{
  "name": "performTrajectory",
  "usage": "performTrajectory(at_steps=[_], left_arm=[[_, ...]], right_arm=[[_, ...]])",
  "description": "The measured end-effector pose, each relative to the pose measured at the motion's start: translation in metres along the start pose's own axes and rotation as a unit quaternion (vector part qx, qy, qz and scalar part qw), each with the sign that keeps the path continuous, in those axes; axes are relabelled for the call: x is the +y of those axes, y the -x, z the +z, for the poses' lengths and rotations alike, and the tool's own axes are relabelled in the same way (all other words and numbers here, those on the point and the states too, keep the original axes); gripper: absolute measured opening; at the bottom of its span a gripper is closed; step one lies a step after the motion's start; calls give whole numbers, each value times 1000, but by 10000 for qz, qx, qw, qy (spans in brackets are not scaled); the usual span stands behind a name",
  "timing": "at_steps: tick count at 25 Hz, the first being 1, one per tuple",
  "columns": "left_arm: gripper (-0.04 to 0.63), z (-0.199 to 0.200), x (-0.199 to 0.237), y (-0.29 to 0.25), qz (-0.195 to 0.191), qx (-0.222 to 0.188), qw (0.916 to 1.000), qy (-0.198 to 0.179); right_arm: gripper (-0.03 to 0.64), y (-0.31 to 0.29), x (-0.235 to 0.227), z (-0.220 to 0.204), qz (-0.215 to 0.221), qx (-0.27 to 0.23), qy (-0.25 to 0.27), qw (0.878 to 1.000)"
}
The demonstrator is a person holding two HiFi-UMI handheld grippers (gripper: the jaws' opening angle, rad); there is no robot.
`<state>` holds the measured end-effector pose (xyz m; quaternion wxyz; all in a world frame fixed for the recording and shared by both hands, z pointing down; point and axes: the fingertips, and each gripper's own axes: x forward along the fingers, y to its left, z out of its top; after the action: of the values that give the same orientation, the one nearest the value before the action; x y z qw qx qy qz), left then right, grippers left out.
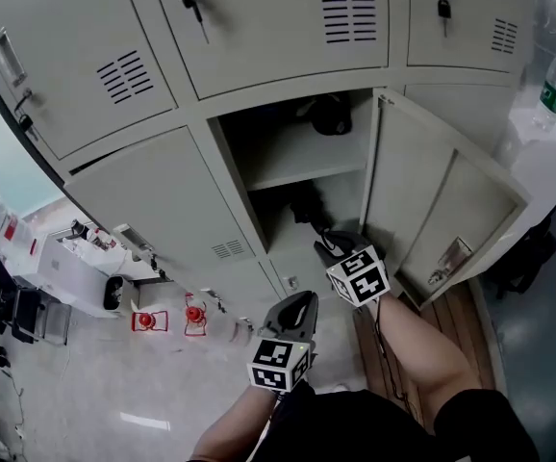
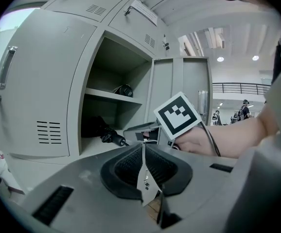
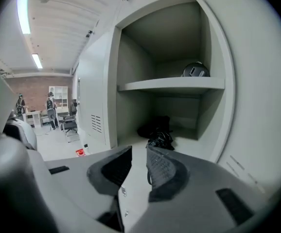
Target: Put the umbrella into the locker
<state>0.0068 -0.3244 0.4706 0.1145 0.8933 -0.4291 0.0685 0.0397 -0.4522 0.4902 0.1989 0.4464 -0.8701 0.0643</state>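
A black folded umbrella (image 1: 309,208) lies on the floor of the open locker's lower compartment (image 1: 288,224); it also shows as the umbrella (image 2: 101,130) in the left gripper view and as the umbrella (image 3: 157,130) in the right gripper view. My right gripper (image 1: 328,245) hovers just outside that opening, its jaws a little apart with nothing between them, the right gripper (image 3: 138,152) pointing at the umbrella. Lower and further back, my left gripper (image 1: 297,311) is shut and holds nothing; the left gripper (image 2: 143,149) looks past the right one's marker cube (image 2: 178,116).
The locker door (image 1: 442,210) swings open to the right. A shelf (image 1: 307,166) carries a dark round object (image 1: 331,115). Keys (image 1: 193,3) hang in the upper doors. Red items (image 1: 148,320) and white equipment (image 1: 86,258) sit on the floor at left. A bottle (image 1: 554,80) stands at right.
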Motion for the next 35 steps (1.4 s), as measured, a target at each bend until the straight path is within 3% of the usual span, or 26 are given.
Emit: performTrajectory(at_steps=[2, 4, 21, 35], left_arm=[[28, -3, -7, 7, 25, 1, 10000, -8], [28, -5, -15, 13, 56, -4, 10000, -24], [29, -23, -36, 76, 288, 111, 9995, -36], [28, -41, -29, 154, -103, 55, 9999, 48]], right_arm=[[76, 12, 4, 0, -69, -111, 24, 9999], [55, 23, 9, 1, -97, -204, -1, 9997], [54, 90, 71, -4, 249, -583, -388, 9972], [54, 125, 155, -21, -102, -469, -569, 9972]])
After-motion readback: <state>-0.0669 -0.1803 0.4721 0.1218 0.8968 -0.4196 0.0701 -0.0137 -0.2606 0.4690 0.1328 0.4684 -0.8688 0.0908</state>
